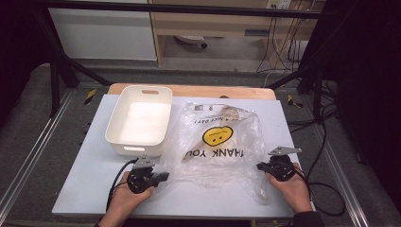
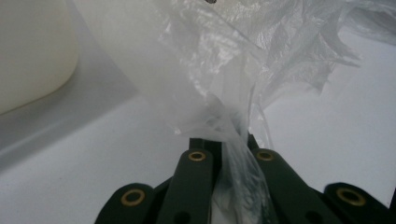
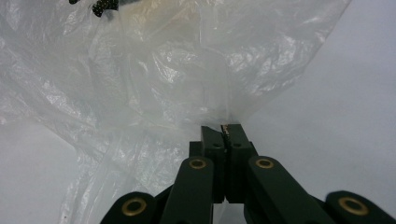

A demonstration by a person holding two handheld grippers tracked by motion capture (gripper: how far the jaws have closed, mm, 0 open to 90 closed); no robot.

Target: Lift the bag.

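Observation:
A clear plastic bag (image 1: 215,142) with a yellow smiley and "THANK YOU" print lies crumpled on the white table (image 1: 94,189); something pale and long sits inside it. My left gripper (image 1: 163,177) is at the bag's near left corner, shut on a bunched strip of the film (image 2: 231,135) that runs down between its jaws. At the bag's near right edge my right gripper (image 1: 260,166) is shut on a pinch of the film (image 3: 223,122), jaws pressed together. Both hands hold the grippers low over the table.
A white plastic bin (image 1: 140,119) with handle slots stands empty at the bag's left, close to my left gripper; its wall (image 2: 28,56) looms in the left gripper view. Black cables trail off both grippers. A wooden board edges the table's far side.

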